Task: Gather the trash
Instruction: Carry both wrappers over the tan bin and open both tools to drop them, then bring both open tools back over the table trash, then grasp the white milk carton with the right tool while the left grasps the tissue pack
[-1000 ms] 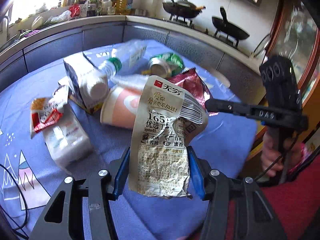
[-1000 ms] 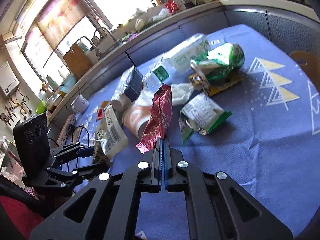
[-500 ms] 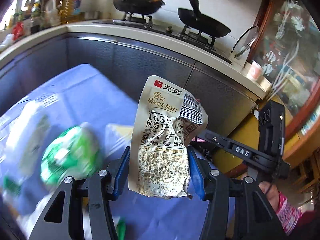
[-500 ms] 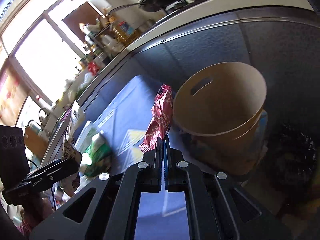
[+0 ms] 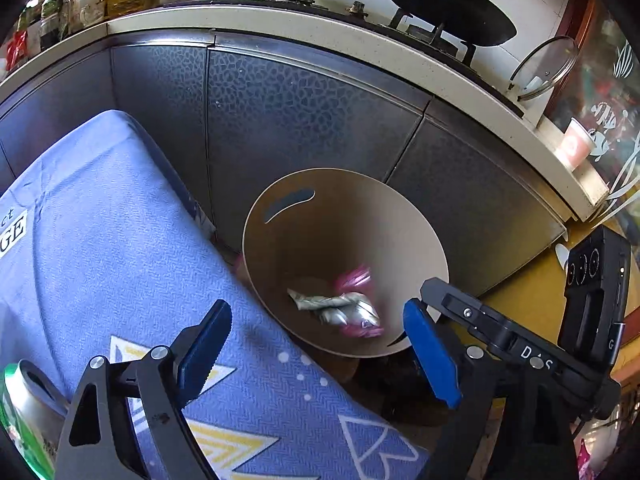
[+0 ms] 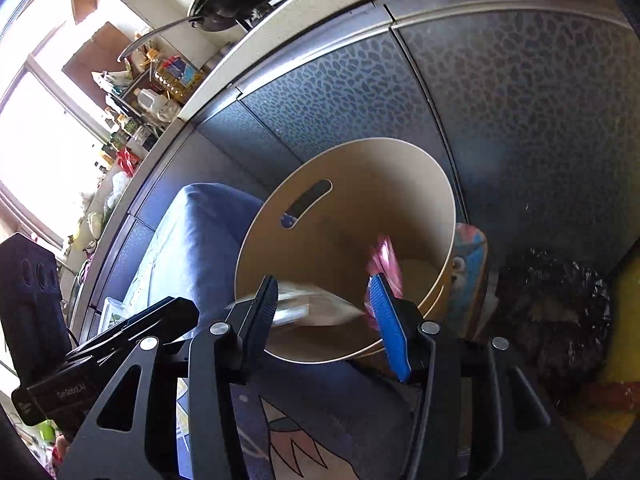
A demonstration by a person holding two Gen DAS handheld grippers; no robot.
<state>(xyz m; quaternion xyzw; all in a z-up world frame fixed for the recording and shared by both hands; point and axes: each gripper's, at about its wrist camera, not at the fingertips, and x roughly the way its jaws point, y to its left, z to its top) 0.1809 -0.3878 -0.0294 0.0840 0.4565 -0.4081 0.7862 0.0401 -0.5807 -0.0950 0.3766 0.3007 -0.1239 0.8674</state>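
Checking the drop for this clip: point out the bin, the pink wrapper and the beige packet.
bin (image 5: pixel 400 216), left wrist view, inner back wall.
pink wrapper (image 5: pixel 354 278), left wrist view, blurred upper end inside the bin.
beige packet (image 5: pixel 320 303), left wrist view, crumpled middle, inside the bin.

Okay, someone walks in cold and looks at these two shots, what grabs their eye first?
The round tan bin beside the blue tablecloth, with a pale wrapper and a pink wrapper blurred inside it. Above it the left gripper and right gripper are opening, nothing held.
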